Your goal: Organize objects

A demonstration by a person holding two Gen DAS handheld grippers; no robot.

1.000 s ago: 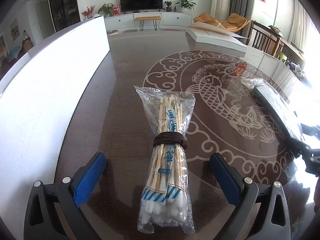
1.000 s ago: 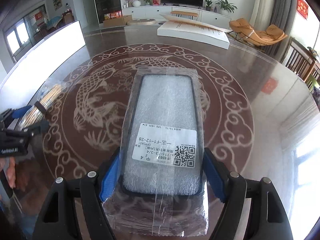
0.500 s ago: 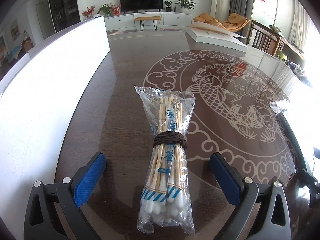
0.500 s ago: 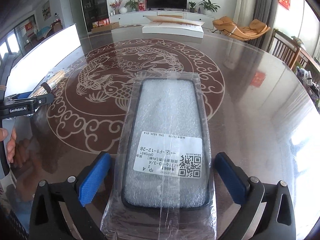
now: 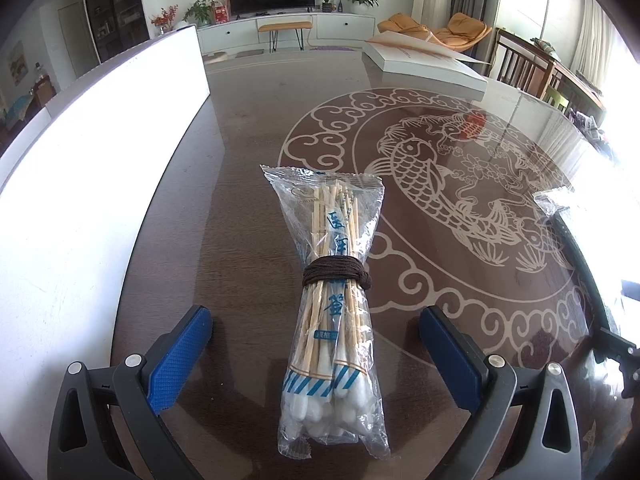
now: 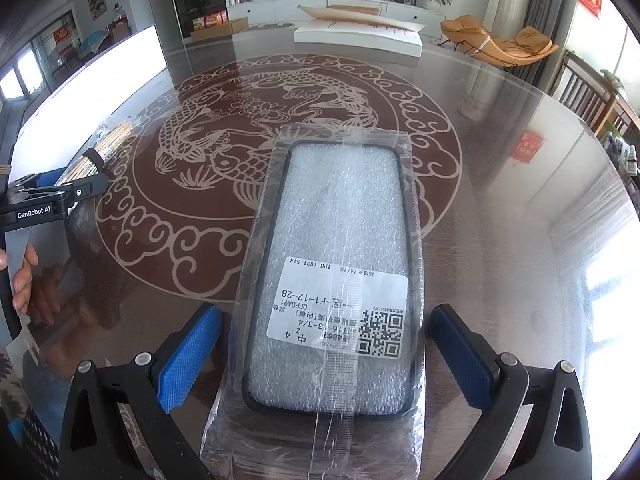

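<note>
A clear bag of cotton swabs, tied round the middle with a dark band, lies flat on the glass table between the wide-apart jaws of my left gripper; neither blue pad touches it. A phone case in a clear sleeve, with bubble wrap inside and a white label, lies flat on the table between the jaws of my right gripper, which stand open and clear of its sides. The right wrist view also catches the swab bag at far left, by the left gripper and a person's hand.
The round glass table carries a fish and cloud pattern. A long white board runs along the left edge. A flat white box lies at the far side. Chairs and a TV cabinet stand beyond the table.
My right gripper let go of the phone case: its jaws spread wide and the case now lies free on the table. The left gripper and swab bag have not moved.
</note>
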